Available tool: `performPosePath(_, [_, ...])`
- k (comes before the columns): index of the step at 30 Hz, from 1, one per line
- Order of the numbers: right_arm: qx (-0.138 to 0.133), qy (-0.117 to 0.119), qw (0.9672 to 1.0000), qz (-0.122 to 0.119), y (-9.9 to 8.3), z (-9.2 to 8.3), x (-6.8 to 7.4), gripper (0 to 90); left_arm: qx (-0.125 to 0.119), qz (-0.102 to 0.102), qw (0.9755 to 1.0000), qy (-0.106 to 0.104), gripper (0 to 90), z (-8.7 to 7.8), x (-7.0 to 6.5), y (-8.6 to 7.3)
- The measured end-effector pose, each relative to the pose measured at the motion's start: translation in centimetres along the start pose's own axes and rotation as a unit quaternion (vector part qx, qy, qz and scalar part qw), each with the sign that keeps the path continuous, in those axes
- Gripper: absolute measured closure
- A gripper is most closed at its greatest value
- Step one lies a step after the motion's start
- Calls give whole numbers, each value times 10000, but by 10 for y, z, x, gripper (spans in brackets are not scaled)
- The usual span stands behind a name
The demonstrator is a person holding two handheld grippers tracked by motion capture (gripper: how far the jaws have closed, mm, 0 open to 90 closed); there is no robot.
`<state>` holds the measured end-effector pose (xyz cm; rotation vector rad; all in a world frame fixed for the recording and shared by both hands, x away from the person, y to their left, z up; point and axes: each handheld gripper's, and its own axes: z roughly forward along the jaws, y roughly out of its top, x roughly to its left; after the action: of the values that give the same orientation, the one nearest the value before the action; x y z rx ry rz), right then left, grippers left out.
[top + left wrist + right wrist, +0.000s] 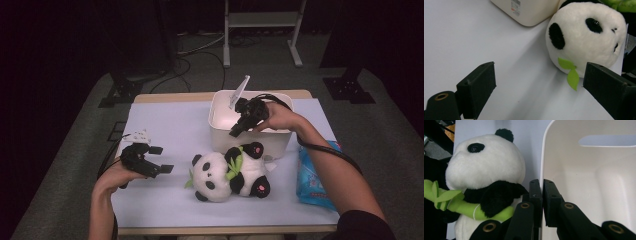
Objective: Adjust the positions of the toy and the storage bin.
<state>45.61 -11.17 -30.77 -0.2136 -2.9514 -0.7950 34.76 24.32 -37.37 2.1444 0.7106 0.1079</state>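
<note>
A plush panda [227, 172] holding green bamboo lies on its back on the pale sheet, just in front of a white plastic box [272, 139]. My right gripper [236, 130] is at the box's near rim. In the right gripper view its jaws [541, 185] are shut on the box's thin wall [543, 157], with the panda [486, 167] right beside it. My left gripper [161, 161] rests low to the left of the panda, open. In the left gripper view the wide jaws [540, 75] frame the panda's head [586, 37] and its green leaf, without touching them.
A blue patterned packet [312, 172] lies at the table's right edge under the right forearm. The box's corner [529, 10] stands behind the panda's head. A metal stand [262, 30] and cables sit on the floor beyond the table. Bare sheet [165, 125] stretches left of the box.
</note>
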Motion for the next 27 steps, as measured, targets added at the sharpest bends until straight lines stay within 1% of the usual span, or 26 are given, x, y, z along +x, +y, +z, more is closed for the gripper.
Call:
performPosePath(8, [6,14,10000,-12,0,1,2,857,11,-8,10000,4,101,0,-1,0])
performPosePath(11, [-6,27,10000,24,-1,1,2,854,24,-2,10000,-7,101,1,-1,0])
performPosePath(12, [11,61,10000,76,-2,1,1,843,12,-11,10000,-4,101,1,-1,0])
performPosePath(16, [-11,74,9999,102,-2,0,0,834,22,-9,10000,4,101,1,0,-1])
performPosePath(19, [-66,161,9996,221,-5,-2,-2,821,17,-14,10000,16,101,0,-1,-1])
performPosePath(23, [-201,98,9993,311,-9,-9,-2,790,4,-32,10000,47,101,-1,-1,-2])
performPosePath(25, [-297,34,9991,285,-11,-13,0,780,20,3,10000,46,101,-2,-2,-2])
performPosePath(27, [-414,-16,9986,326,-14,-20,3,772,21,15,10000,58,101,-2,-4,-1])
